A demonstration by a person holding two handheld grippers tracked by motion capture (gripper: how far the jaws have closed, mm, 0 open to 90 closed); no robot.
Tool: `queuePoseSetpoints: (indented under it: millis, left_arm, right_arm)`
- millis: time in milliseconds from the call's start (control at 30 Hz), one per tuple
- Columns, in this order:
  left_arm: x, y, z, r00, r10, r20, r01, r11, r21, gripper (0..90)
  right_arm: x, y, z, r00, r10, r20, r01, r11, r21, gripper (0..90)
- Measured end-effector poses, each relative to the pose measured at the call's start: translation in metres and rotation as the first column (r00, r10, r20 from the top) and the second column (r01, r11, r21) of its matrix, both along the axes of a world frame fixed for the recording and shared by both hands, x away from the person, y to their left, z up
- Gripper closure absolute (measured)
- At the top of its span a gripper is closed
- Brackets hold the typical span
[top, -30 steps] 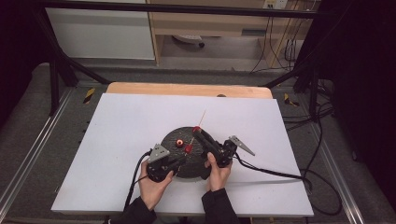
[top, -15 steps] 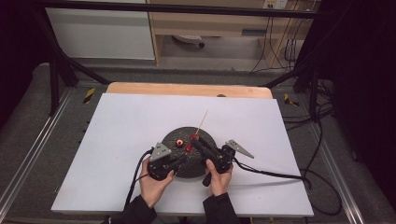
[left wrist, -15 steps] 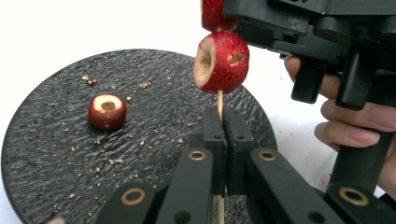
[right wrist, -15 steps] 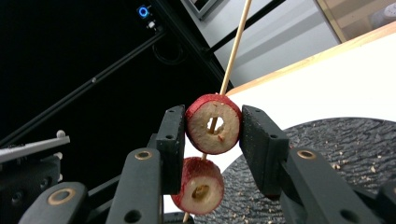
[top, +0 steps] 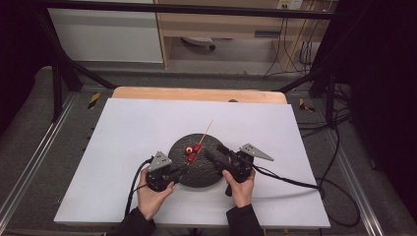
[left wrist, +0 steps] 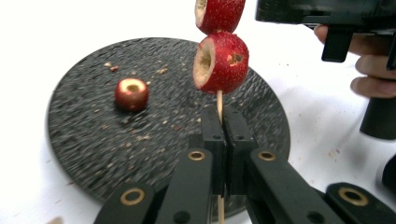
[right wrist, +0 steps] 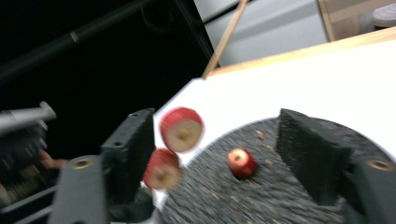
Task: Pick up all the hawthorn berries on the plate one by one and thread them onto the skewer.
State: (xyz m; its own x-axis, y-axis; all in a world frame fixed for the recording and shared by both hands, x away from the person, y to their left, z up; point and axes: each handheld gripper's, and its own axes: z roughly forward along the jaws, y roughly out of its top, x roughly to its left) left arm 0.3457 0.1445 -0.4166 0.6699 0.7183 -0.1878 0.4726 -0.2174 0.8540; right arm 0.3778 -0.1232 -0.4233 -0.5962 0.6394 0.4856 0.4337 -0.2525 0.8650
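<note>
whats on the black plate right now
One loose red fruit and crumbs lie on the black plate; the left tongs cover its near part.

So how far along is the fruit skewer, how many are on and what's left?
Two red hawthorn fruits already sit on the wooden skewer. The left gripper is shut on the skewer; the right gripper is open near the fruits. One loose fruit remains on the black plate, not yet threaded.

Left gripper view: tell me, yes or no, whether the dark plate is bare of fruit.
No: one red fruit lies loose on the dark plate, left of the skewer.
</note>
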Motion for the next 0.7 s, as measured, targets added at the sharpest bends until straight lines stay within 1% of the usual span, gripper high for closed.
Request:
queuePoseSetpoints:
  millis: [100, 133, 167, 200, 233, 267, 333, 467, 500, 533, 600, 667, 700]
  left_arm:
    - [-0.001, 0.011, 0.001, 0.9999, -0.011, -0.002, 0.011, 0.9997, 0.023, 88.4]
    - [-0.001, 0.015, 0.001, 0.9999, -0.012, -0.002, 0.012, 0.9994, 0.031, 88.4]
    - [-0.002, 0.019, 0.001, 0.9999, -0.015, -0.007, 0.015, 0.9992, 0.036, 88.4]
    - [-0.002, 0.024, 0.001, 0.9998, -0.018, -0.007, 0.018, 0.9993, 0.034, 88.4]
    - [-0.002, 0.028, 0.001, 0.9998, -0.019, -0.007, 0.019, 0.9991, 0.039, 88.4]
    - [-0.003, 0.033, 0.001, 0.9998, -0.019, -0.008, 0.019, 0.9989, 0.043, 88.4]
    - [-0.004, 0.041, 0.001, 0.9997, -0.020, -0.011, 0.021, 0.9987, 0.047, 88.4]
    - [-0.005, 0.059, 0.000, 0.9998, -0.017, -0.013, 0.018, 0.9981, 0.060, 88.4]
    - [-0.006, 0.063, 0.000, 0.9997, -0.017, -0.015, 0.018, 0.9977, 0.065, 88.4]
    - [-0.007, 0.068, -0.001, 0.9997, -0.017, -0.018, 0.018, 0.9975, 0.068, 88.4]
    - [-0.007, 0.077, -0.003, 0.9996, -0.017, -0.025, 0.019, 0.9974, 0.070, 88.4]
    - [-0.009, 0.084, -0.005, 0.9996, -0.014, -0.024, 0.016, 0.9975, 0.068, 88.4]
    - [-0.009, 0.087, -0.006, 0.9994, -0.018, -0.029, 0.021, 0.9968, 0.077, 88.4]
  right_arm:
    - [0.001, -0.006, -0.001, 0.9995, 0.023, -0.023, -0.025, 0.997, -0.076, 16.7]
    - [0.002, -0.007, -0.002, 0.9988, 0.032, -0.037, -0.036, 0.994, -0.107, 14.0]
    - [0.003, -0.009, -0.002, 0.9982, 0.042, -0.042, -0.047, 0.989, -0.137, 12.0]
    - [0.004, -0.010, -0.003, 0.9973, 0.050, -0.054, -0.058, 0.984, -0.168, 9.5]
    - [0.004, -0.010, -0.003, 0.9959, 0.060, -0.068, -0.071, 0.980, -0.185, 7.2]
    - [0.005, -0.010, -0.004, 0.9939, 0.075, -0.081, -0.090, 0.974, -0.208, 6.1]
    - [0.007, -0.010, -0.005, 0.9896, 0.102, -0.102, -0.123, 0.963, -0.240, 5.2]
    - [0.009, -0.011, -0.007, 0.9834, 0.125, -0.132, -0.159, 0.942, -0.297, 3.4]
    - [0.010, -0.011, -0.007, 0.9825, 0.128, -0.136, -0.165, 0.934, -0.317, 3.2]
    - [0.010, -0.011, -0.006, 0.9811, 0.130, -0.143, -0.173, 0.924, -0.341, 2.8]
    - [0.012, -0.010, -0.004, 0.9781, 0.144, -0.150, -0.192, 0.901, -0.388, 2.7]
    - [0.014, -0.008, -0.001, 0.9737, 0.158, -0.165, -0.213, 0.885, -0.414, 3.5]
    - [0.016, -0.007, 0.001, 0.9709, 0.167, -0.172, -0.226, 0.873, -0.432, 4.3]
